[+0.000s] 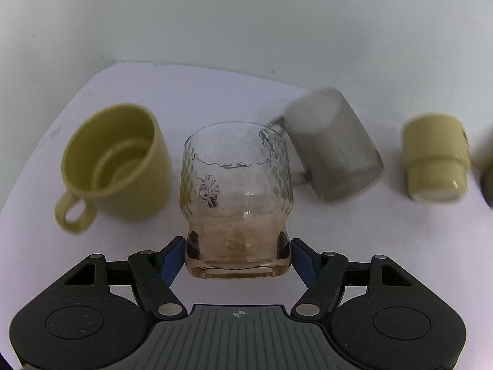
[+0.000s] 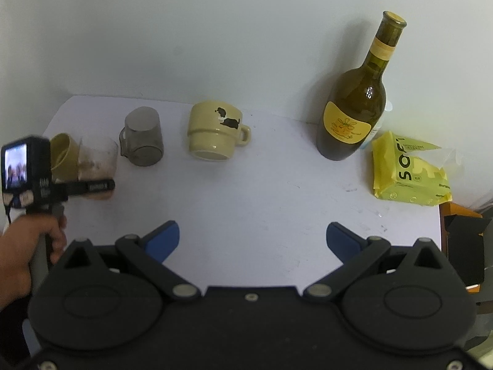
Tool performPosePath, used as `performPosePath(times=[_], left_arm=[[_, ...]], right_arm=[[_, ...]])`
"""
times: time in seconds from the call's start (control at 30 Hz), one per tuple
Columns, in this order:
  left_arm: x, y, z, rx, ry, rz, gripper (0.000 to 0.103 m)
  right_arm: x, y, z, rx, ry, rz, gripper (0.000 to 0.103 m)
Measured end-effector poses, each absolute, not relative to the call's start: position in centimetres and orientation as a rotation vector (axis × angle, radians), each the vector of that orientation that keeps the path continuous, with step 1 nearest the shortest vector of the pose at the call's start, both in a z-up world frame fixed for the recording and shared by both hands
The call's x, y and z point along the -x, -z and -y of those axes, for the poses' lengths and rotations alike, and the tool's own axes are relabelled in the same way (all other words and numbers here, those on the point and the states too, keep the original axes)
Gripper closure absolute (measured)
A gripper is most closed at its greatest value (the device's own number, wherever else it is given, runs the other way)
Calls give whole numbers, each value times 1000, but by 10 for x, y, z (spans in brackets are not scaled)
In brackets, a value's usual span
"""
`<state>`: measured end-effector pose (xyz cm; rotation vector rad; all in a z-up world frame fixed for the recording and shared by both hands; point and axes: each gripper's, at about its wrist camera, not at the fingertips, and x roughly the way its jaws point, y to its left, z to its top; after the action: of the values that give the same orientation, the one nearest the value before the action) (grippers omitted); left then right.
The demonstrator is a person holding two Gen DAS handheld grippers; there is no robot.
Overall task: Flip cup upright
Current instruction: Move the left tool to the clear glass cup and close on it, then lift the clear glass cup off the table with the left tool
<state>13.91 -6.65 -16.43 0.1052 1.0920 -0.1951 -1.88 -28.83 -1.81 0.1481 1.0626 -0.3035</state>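
My left gripper (image 1: pixel 238 251) is shut on a clear pinkish glass cup (image 1: pixel 237 191) near its thick base, mouth pointing away and up. The glass also shows in the right wrist view (image 2: pixel 98 160), held at the table's left side by the left gripper (image 2: pixel 95 186). My right gripper (image 2: pixel 252 237) is open and empty over the white table (image 2: pixel 262 185).
An upright yellow-green cup (image 1: pixel 114 163) stands left of the glass. A grey glass mug (image 2: pixel 143 135) and a cream dog-print mug (image 2: pixel 215 131) are upside down. A wine bottle (image 2: pixel 354 104) and a yellow packet (image 2: pixel 406 169) are at the right.
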Motion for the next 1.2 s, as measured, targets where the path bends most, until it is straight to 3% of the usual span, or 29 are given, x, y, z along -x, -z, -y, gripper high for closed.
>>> performPosePath(times=[0.53,0.83,1.2], left_arm=[[-63,166,86,-119,247,-1110,36],[-62,174,93,-135,210,-1146,29],[-54,172,89,-160,225,-1136,35]], right_arm=[[36,10,275,-119,257,-1038,0],[48,6,279,-99,265,-1032,0],[63,5,277,-115,263,-1024,0]])
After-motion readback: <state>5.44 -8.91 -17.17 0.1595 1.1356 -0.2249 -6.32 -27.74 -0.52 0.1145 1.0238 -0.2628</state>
